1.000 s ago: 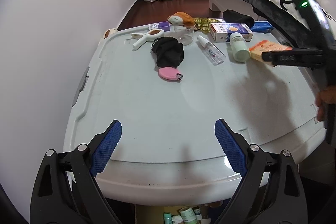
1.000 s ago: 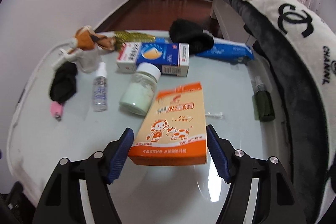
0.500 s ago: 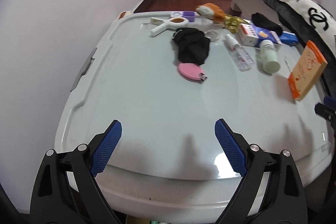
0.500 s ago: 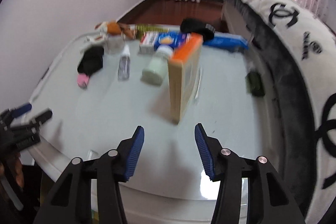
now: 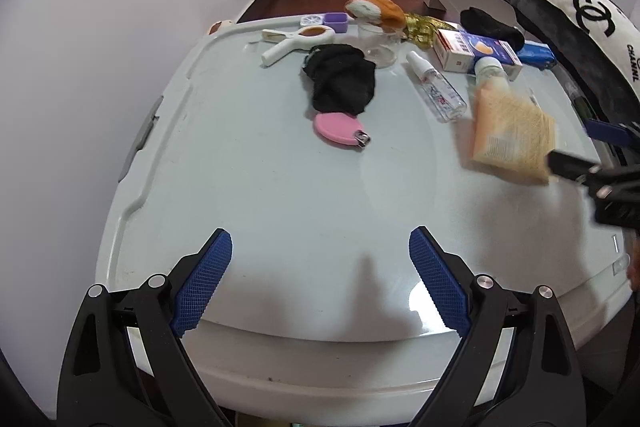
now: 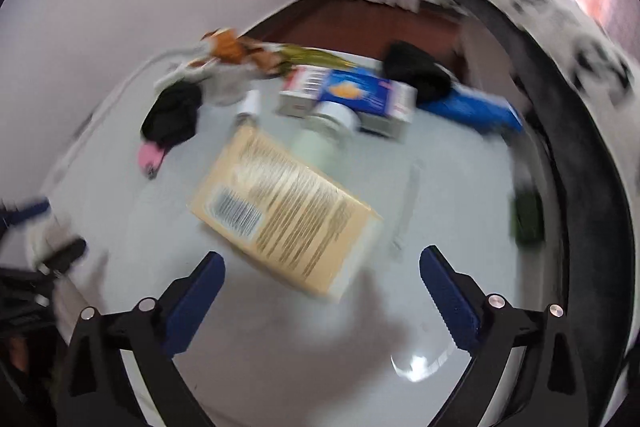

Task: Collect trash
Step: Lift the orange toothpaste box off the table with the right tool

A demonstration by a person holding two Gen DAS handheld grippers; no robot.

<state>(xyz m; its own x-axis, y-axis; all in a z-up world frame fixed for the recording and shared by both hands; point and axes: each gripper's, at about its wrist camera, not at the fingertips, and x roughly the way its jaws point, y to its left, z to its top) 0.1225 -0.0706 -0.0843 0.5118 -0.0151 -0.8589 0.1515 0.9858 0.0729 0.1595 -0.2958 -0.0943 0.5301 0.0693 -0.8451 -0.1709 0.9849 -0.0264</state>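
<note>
The right gripper (image 6: pixel 320 291) has just been opening and its jaws now stand wide apart, the tan box (image 6: pixel 286 213) lying barcode side up just ahead of them and clear of both pads — released, though the view is blurred. The left gripper (image 5: pixel 320 281) hangs spread and empty over the near part of the white lid (image 5: pixel 248 195). Beyond the box sit 2 bottles, a blue-and-white carton (image 5: pixel 476 53), a black cloth (image 5: pixel 344 79) and a pink case (image 5: pixel 338 129).
</note>
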